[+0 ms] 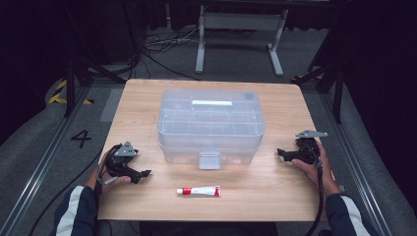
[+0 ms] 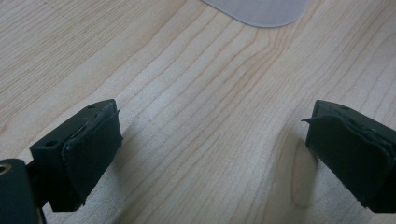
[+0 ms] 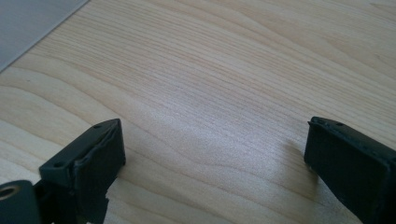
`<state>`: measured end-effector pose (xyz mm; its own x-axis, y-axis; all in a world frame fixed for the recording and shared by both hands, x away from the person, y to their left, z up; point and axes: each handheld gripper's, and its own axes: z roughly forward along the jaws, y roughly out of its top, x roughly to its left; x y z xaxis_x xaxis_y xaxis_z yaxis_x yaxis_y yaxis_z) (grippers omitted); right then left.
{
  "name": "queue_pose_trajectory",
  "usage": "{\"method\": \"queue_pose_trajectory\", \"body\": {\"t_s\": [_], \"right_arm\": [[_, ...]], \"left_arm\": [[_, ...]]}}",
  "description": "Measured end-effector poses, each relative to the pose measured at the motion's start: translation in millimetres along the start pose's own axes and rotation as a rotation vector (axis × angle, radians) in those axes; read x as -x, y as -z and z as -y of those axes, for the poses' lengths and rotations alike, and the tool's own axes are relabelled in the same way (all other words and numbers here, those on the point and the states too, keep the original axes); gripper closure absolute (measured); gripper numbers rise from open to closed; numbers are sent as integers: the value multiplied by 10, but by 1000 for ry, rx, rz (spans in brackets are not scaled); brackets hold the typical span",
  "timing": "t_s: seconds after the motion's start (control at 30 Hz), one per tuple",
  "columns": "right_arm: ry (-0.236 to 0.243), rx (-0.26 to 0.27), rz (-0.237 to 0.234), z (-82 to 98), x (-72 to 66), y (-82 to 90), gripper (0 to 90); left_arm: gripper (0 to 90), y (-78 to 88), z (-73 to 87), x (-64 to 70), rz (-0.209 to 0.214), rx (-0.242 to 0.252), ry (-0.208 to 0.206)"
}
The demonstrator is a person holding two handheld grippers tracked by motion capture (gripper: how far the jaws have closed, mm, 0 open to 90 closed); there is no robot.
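Note:
A clear plastic storage box with its lid on and a front latch stands mid-table. A small white tube with a red cap lies in front of it, near the table's front edge. My left gripper rests low at the front left, jaws pointing right toward the tube; it is open, with bare wood between its pads. My right gripper sits at the right of the box, jaws pointing left, open and with nothing in it. A corner of the box shows at the top of the left gripper view.
The wooden table has bare surface left and right of the box. Beyond it lie grey floor, cables and a metal stand. Dark frame legs flank the table. A floor mark "4" is at the left.

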<state>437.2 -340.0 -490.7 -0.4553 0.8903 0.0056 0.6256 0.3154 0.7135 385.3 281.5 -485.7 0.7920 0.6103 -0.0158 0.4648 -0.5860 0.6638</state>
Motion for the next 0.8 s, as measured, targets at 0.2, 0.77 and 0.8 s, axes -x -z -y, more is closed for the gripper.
{"method": "queue_pose_trajectory", "body": {"t_s": [0.2, 0.77, 0.8], "right_arm": [[9, -1, -10, 1, 10, 3, 51], [50, 35, -63, -56, -51, 109, 226], [59, 45, -65, -79, -74, 144, 227]], "left_arm": [[36, 1, 1, 4, -3, 0, 3], [37, 5, 7, 7, -5, 1, 7], [37, 6, 7, 7, -4, 0, 6]]}}
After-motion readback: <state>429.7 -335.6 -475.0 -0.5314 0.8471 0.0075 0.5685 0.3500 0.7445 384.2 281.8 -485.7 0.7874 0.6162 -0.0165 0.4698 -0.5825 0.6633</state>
